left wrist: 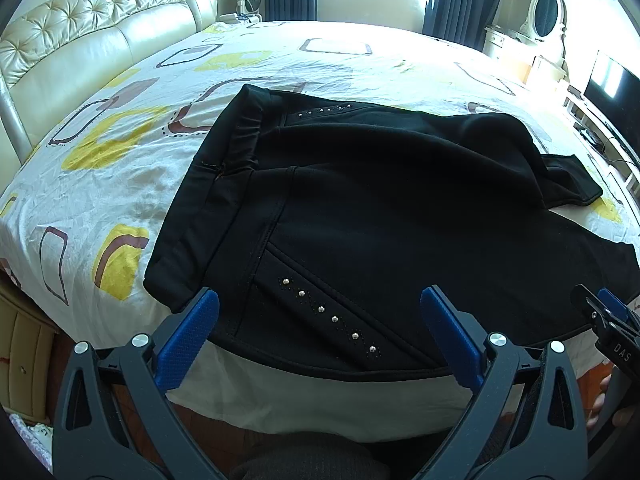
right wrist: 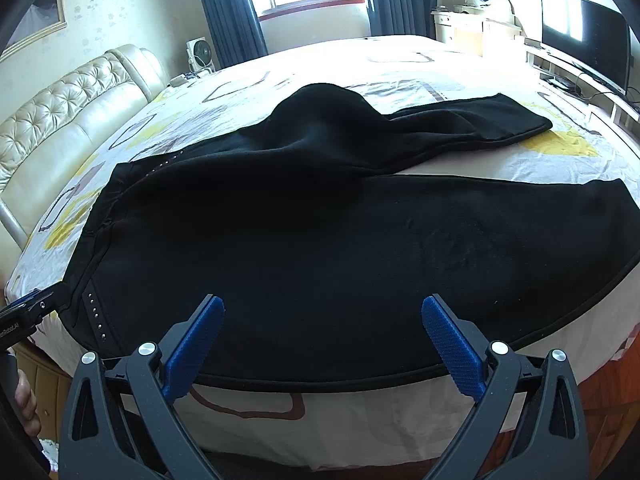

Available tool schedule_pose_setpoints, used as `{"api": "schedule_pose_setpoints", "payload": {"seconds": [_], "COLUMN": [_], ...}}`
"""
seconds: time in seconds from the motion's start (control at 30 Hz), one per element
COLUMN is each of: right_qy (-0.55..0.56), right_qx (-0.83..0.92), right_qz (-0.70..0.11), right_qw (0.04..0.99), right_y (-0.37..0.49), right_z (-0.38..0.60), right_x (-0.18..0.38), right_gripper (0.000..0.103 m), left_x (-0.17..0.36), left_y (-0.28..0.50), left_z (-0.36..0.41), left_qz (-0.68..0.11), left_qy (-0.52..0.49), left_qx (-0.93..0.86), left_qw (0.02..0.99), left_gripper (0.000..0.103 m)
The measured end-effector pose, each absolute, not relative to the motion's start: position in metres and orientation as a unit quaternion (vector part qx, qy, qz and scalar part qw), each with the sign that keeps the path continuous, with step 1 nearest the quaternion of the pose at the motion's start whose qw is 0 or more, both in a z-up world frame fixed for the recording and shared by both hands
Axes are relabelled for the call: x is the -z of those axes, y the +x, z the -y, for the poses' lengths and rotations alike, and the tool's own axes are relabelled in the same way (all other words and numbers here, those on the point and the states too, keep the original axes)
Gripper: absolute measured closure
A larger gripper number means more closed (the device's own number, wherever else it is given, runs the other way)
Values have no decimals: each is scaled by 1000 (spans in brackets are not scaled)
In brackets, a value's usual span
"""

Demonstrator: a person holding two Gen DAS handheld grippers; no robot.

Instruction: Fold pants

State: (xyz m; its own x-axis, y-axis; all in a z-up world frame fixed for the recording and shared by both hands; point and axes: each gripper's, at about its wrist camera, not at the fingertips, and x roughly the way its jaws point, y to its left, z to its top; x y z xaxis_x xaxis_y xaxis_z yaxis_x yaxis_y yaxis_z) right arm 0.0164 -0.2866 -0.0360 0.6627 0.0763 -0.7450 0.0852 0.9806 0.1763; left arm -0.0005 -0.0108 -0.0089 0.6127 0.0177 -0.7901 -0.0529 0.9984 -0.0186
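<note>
Bed [left wrist: 132, 184], patterned sheet, fills both views. It serves as the folding surface, broad enough to take the garment at full spread.

Black pants [left wrist: 380, 208] lie spread across the bed, waistband [left wrist: 224, 184] toward the headboard [left wrist: 80, 52] side, legs running off toward the television side. Near leg lies flat along the bed's near edge, its outer seam just at the drop. Far leg [right wrist: 476, 120] is not flat: humped in the middle and angled away, cuff resting on the sheet apart from the near leg. Judgement: legs are not yet stacked, so the fold has not begun; the far leg likely needs bringing over onto the near one.

Studded pocket trim [left wrist: 332, 316] marks the hip, near edge.

Left claw [left wrist: 320, 312] spread wide, holding nothing, poised above the hip and pocket, at the near edge; whether it touches the cloth cannot be told. Right claw [right wrist: 322, 320] likewise spread and empty, over the near leg's thigh, further toward the cuffs. Each claw's tip shows at the margin of the other's view, so they sit side by side along the same seam, probably placed to pinch that near edge together.
</note>
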Motion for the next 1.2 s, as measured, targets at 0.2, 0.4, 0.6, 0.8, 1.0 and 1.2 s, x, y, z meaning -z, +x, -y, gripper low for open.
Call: {"api": "schedule_pose_setpoints", "payload": {"seconds": [0.2,0.4,0.6,0.8,1.0,1.2], "right_qy": [100,99,99,100,101,104], "right_qx": [3,3,3,4,4,3], "right_qz": [-411,-413,-413,-413,-413,-413], "right_qw": [906,905,905,905,905,905], "right_y": [16,18,17,17,17,18], "right_z": [287,286,284,284,284,285], "right_x": [37,37,37,38,37,35], "right_gripper": [4,4,4,4,4,4], "left_x": [10,10,10,10,10,10], "left_y": [-1,-1,-1,-2,-3,-2], "left_z": [11,11,11,12,13,13], "left_qz": [-441,-442,-443,-443,-443,-444], "left_qy": [-20,-21,-21,-18,-15,-16], "left_qx": [-20,-18,-18,-17,-16,-16], "left_qw": [897,896,896,896,896,896], "left_gripper": [2,2,2,2,2,2]}}
